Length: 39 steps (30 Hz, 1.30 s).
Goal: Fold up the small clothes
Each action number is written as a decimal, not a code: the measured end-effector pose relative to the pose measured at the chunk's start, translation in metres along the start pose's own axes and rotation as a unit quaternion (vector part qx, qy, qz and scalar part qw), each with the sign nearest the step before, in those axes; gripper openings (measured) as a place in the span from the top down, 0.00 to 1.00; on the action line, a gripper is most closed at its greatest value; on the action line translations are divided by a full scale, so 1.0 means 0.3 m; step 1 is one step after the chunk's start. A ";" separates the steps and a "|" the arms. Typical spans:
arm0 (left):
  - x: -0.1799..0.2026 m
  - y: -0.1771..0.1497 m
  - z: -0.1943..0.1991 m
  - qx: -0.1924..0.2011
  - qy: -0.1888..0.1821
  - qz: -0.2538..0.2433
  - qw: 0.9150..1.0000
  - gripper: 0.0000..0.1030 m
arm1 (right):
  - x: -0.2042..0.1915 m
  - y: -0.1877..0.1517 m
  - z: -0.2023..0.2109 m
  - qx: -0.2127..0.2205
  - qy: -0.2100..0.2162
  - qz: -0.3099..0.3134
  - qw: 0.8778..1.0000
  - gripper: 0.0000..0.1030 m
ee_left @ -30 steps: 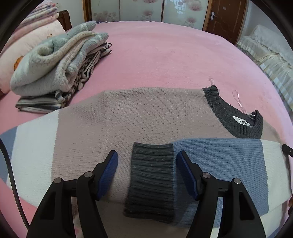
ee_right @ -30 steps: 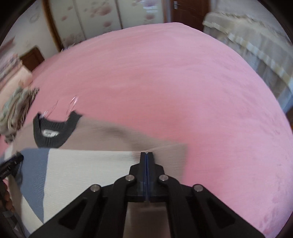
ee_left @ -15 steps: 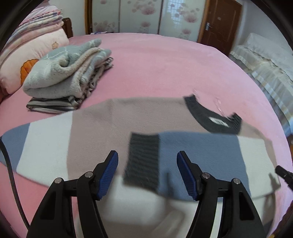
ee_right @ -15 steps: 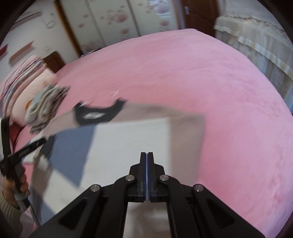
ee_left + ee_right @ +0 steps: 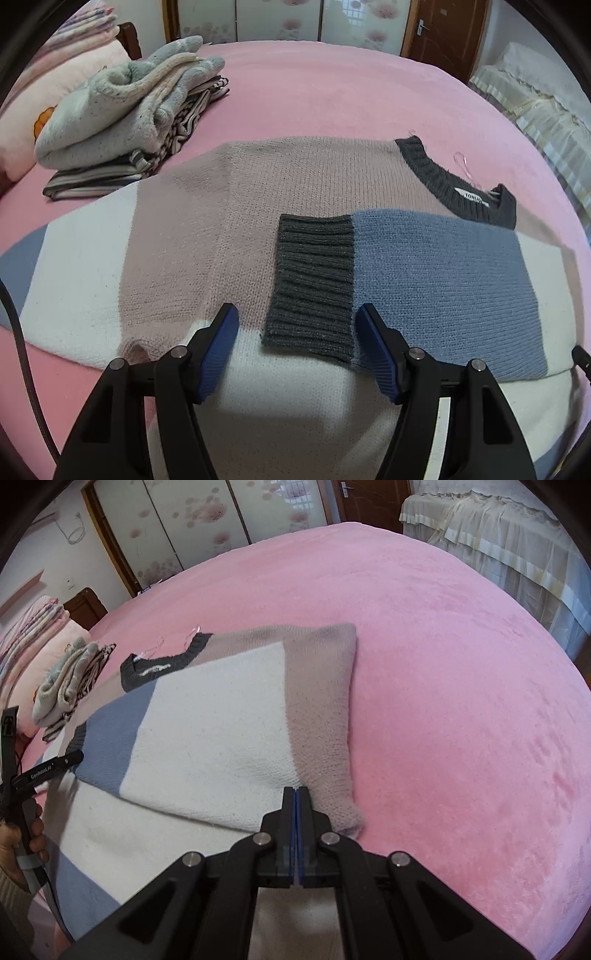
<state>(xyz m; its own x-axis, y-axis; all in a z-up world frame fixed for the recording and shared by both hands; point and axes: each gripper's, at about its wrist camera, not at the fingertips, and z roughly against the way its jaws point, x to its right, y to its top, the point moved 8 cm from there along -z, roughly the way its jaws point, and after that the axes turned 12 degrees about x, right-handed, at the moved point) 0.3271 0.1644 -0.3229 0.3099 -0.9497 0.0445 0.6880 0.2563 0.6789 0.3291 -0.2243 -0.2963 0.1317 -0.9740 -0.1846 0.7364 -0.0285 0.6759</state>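
A small knit sweater [image 5: 207,229] in beige, white and blue blocks lies flat on the pink bed. Its right sleeve is folded across the chest, with the dark grey ribbed cuff [image 5: 312,284] lying in the middle. My left gripper [image 5: 297,325] is open and empty, hovering just above the sweater with the cuff between its blue pads. In the right wrist view the sweater [image 5: 221,720] shows its folded right side. My right gripper [image 5: 296,794] is shut at the sweater's near folded edge; whether cloth is pinched between the pads I cannot tell.
A stack of folded clothes [image 5: 122,114] sits at the back left of the pink bed [image 5: 332,85], next to a pillow [image 5: 22,122]. A clear plastic hanger loop [image 5: 461,162] lies by the collar. A second bed [image 5: 498,539] stands to the right.
The left gripper lifted back, then came forward and down over the cuff again, still open. The right gripper pulled back towards the near edge of the sweater's folded side, staying shut.
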 end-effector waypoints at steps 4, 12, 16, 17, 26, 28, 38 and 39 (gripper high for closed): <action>-0.007 0.001 -0.007 -0.003 -0.003 0.008 1.000 0.36 | 0.000 -0.008 -0.019 0.000 -0.007 -0.012 1.000 1.00; 0.000 0.013 0.009 -0.001 0.000 -0.005 1.000 0.22 | -0.016 -0.007 -0.011 0.000 -0.031 0.002 1.000 1.00; 0.013 0.019 0.053 0.008 0.005 -0.019 1.000 0.16 | -0.023 -0.004 -0.003 -0.003 -0.044 0.001 0.999 1.00; 0.016 0.021 0.064 0.010 0.008 -0.022 1.000 0.14 | -0.025 -0.004 -0.002 -0.003 -0.044 -0.004 0.999 0.98; 0.073 0.058 0.212 0.032 -0.052 0.020 0.998 0.13 | -0.085 -0.008 0.071 0.003 -0.044 -0.032 0.999 0.97; 0.087 0.061 0.261 0.041 -0.057 0.025 0.997 0.13 | -0.123 -0.015 0.102 0.004 -0.032 -0.032 0.999 0.97; 0.034 0.026 0.545 0.041 -0.070 0.027 0.996 0.13 | -0.438 -0.051 0.254 0.002 0.058 0.007 0.998 0.97; 0.008 0.025 0.568 0.046 -0.066 0.026 0.996 0.13 | -0.484 -0.053 0.269 0.003 0.069 0.017 0.997 0.97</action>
<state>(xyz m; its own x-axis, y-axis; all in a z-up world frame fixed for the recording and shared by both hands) 0.2212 0.1334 -0.1928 0.2508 -0.9525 0.1724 0.6089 0.2937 0.7368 0.2447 -0.1005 -0.2227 0.2472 -0.9341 -0.2578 0.7265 0.0026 0.6871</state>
